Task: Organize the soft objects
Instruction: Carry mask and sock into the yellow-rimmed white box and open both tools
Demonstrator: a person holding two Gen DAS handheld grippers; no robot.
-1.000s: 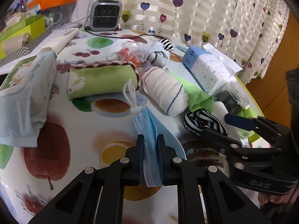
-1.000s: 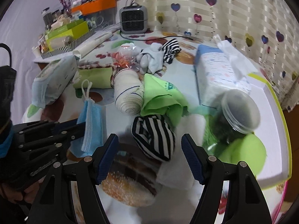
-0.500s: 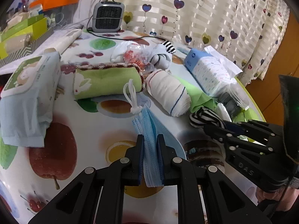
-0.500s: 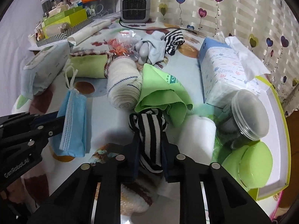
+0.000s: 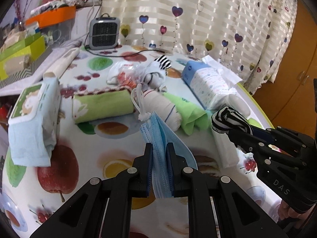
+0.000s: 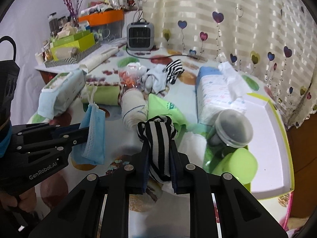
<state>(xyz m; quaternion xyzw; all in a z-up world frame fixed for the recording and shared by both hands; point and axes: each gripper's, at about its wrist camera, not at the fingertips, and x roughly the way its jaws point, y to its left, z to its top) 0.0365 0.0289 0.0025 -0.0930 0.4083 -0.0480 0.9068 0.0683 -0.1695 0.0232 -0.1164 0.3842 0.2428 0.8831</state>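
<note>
Soft daylight glows through the curtain (image 5: 198,19) beyond the tongs, so both views are bright and evenly lit, with pale washed-out bands where the fabric is backlit. Shadows on the bench (image 5: 95,158) are faint and diffuse, a grey smudge just ahead of the right tongs (image 6: 159,164) being the plainest. Both pictures bend strongly at the edges and fall to black in the corners. The left view is smeared by motion: the green roll (image 5: 103,105) ahead of the left tongs (image 5: 160,170) looks soft, while those tongs stay sharp. In the right view the jar (image 6: 233,129) beside the tongs has a blurred rim and dull glare.
</note>
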